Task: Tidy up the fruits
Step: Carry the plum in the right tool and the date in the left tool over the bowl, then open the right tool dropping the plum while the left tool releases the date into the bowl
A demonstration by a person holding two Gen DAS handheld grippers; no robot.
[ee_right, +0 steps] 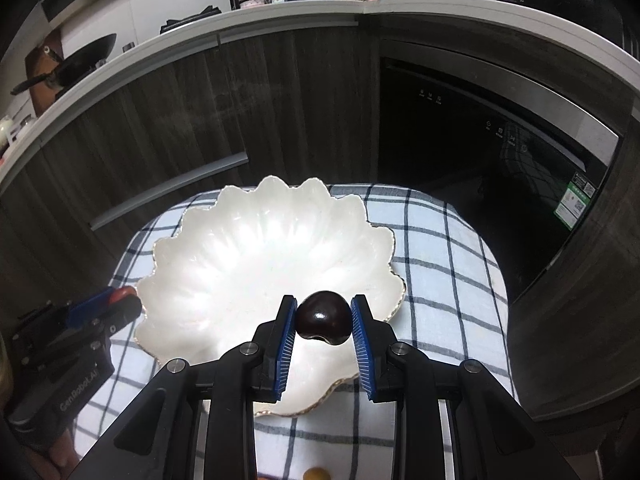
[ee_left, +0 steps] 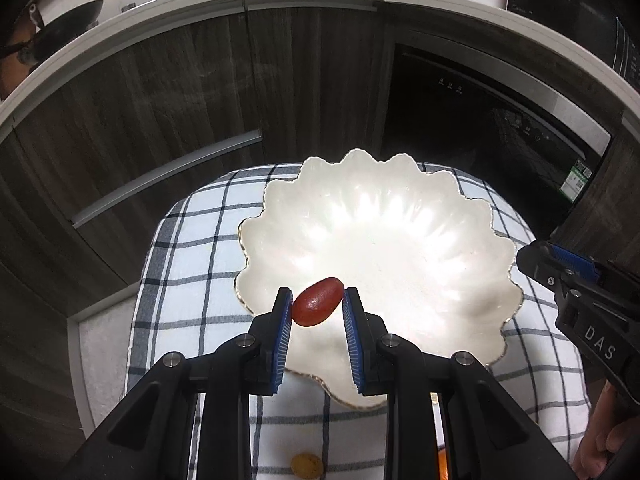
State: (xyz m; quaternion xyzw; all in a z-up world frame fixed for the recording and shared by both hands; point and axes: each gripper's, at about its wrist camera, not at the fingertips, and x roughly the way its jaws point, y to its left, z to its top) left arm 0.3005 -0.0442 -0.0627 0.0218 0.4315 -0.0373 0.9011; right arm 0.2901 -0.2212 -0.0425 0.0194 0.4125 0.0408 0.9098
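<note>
A white scalloped bowl [ee_left: 400, 216] sits on a checked cloth [ee_left: 180, 264]; it also shows in the right wrist view [ee_right: 248, 248]. My left gripper [ee_left: 317, 300] is shut on a red oval fruit [ee_left: 316, 307], held over the bowl's near left rim. My right gripper [ee_right: 324, 312] is shut on a dark, glossy round fruit [ee_right: 323, 318], held over the bowl's near right part. Each gripper shows in the other's view: the right one [ee_left: 568, 276] at the bowl's right, the left one [ee_right: 116, 300] at its left with the red fruit [ee_right: 122, 293] between its pads.
A small yellow fruit [ee_left: 307, 465] lies on the cloth below the left gripper, also in the right wrist view [ee_right: 316, 473]. An orange fruit [ee_left: 442, 464] peeks out beside it. Dark wood cabinets [ee_left: 160, 120] and a black oven [ee_left: 480, 128] stand behind the table.
</note>
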